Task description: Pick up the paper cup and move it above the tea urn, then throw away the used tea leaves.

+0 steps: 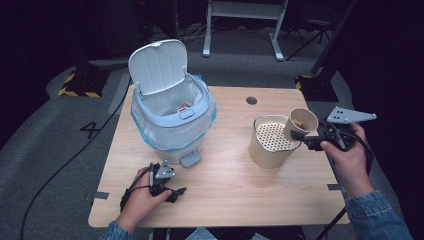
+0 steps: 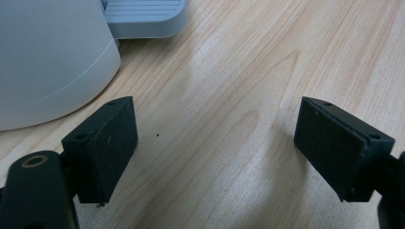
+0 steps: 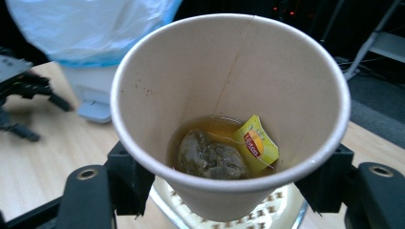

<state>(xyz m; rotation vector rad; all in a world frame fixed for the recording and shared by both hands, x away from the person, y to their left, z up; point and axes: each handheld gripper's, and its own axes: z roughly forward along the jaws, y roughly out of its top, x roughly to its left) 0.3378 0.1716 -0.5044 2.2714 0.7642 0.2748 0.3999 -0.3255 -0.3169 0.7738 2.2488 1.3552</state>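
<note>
right gripper (image 1: 300, 136): jaws clamped on beige paper cup (image 1: 301, 122), tilted w/ mouth toward camera, held above the perforated lid of the tan cylindrical container (image 1: 270, 141) on right side of light wood table (image 1: 225, 175). cup contents: amber tea, wet tea bag (image 3: 210, 155), yellow tag (image 3: 256, 144). left gripper (image 1: 177, 192): jaws spread apart, nothing between, low over table just beside pedal of white step bin (image 1: 170, 117), lid up.

I see bare desk (image 1: 225, 180) between the pedal bin (image 1: 172, 122) on the left and the strainer tub (image 1: 270, 142) on the right, wide enough for a claw to pass. The bin's raised lid (image 1: 157, 65) blocks approach from behind; its mouth is open from above.
</note>
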